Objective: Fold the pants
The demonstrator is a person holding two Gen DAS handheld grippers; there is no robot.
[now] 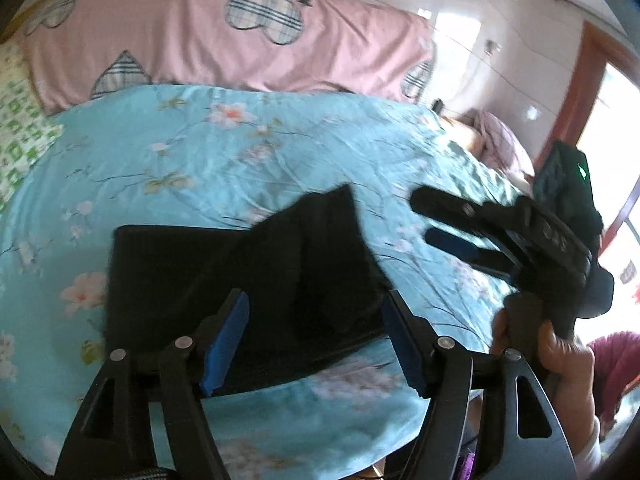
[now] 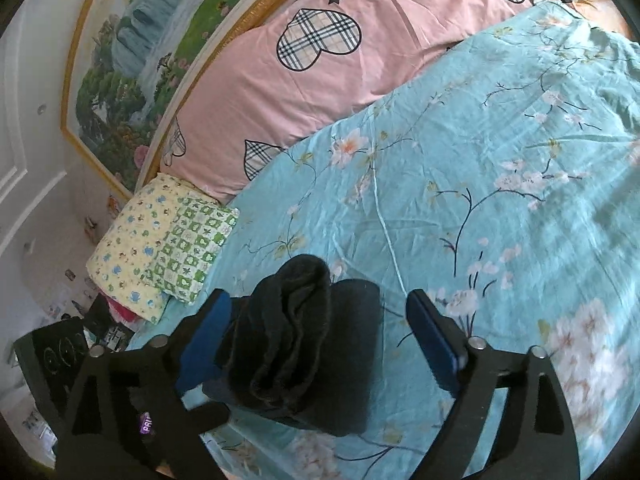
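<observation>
The black pants (image 1: 240,280) lie folded in a compact stack on the turquoise floral bedspread (image 1: 200,152), with one upper flap lifted. My left gripper (image 1: 316,312) is open, its blue pads on either side of the stack's near edge, gripping nothing. My right gripper (image 1: 420,220) shows in the left wrist view to the right of the pants, open and empty. In the right wrist view the pants (image 2: 304,340) sit bunched between the open pads of the right gripper (image 2: 320,312), which are not closed on them.
A pink pillow with plaid hearts (image 1: 208,36) lies along the headboard. A small patterned pillow (image 2: 160,248) sits at the bed's left side. A framed landscape painting (image 2: 132,72) hangs behind. A lilac cloth (image 1: 500,140) lies at the far right of the bed.
</observation>
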